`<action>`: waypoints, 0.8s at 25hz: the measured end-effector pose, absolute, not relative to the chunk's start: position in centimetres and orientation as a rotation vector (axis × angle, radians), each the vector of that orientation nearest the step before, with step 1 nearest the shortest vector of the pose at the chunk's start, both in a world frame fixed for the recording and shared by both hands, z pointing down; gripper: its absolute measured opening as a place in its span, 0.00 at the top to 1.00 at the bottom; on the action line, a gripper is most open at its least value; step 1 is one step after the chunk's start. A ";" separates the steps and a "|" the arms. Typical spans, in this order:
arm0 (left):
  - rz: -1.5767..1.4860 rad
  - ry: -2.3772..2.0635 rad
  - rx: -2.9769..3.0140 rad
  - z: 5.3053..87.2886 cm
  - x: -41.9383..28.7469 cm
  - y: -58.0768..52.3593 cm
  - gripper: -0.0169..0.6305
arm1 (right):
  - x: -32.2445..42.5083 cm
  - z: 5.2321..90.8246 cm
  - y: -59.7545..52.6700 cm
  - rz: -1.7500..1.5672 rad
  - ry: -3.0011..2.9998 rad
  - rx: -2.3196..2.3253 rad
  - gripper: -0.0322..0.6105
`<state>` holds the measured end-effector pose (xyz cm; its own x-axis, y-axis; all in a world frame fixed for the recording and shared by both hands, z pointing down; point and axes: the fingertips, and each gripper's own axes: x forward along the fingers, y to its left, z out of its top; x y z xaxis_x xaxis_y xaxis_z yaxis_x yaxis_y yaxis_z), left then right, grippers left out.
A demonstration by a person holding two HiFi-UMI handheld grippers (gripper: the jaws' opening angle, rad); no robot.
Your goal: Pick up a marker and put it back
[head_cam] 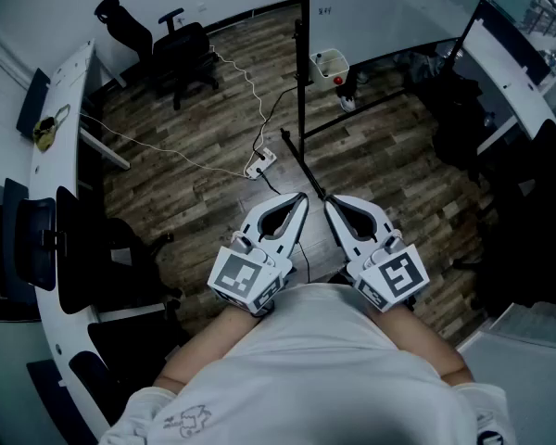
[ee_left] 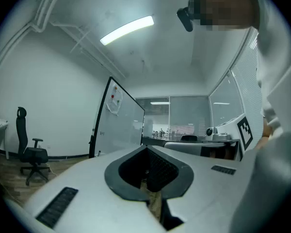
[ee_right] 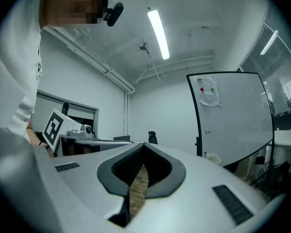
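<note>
Both grippers are held close to the person's body and point level toward a whiteboard on a black stand. My left gripper is shut, its tips meeting with nothing between them. Beside it, my right gripper is shut and empty too. In the left gripper view the left gripper faces the whiteboard; in the right gripper view the right gripper has the whiteboard to its right. A small white tray at the board's foot holds small things, one red; I cannot make out a marker.
The board's black pole and its floor legs stand just ahead on the wood floor. A power strip with trailing cables lies in front. Two office chairs stand at the back left. A curved white desk runs along the left, another desk on the right.
</note>
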<state>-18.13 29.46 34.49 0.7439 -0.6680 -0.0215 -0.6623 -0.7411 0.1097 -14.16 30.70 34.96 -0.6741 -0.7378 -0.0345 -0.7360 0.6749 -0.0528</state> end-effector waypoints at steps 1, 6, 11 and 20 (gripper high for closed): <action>-0.091 -1.092 2.845 34.4 -17.8 29.2 0.97 | -13.8 35.0 30.5 -0.051 2.828 -1.244 0.93; -0.081 -1.109 2.837 34.7 -16.4 27.8 0.97 | -12.1 35.5 29.0 -0.069 2.821 -1.236 0.93; -0.094 -1.126 2.830 34.8 -14.0 25.5 0.97 | -9.9 35.9 27.2 -0.070 2.838 -1.202 0.93; -0.111 -1.206 2.789 33.6 -7.5 19.6 0.97 | -3.8 35.1 20.5 -0.063 2.893 -1.085 0.93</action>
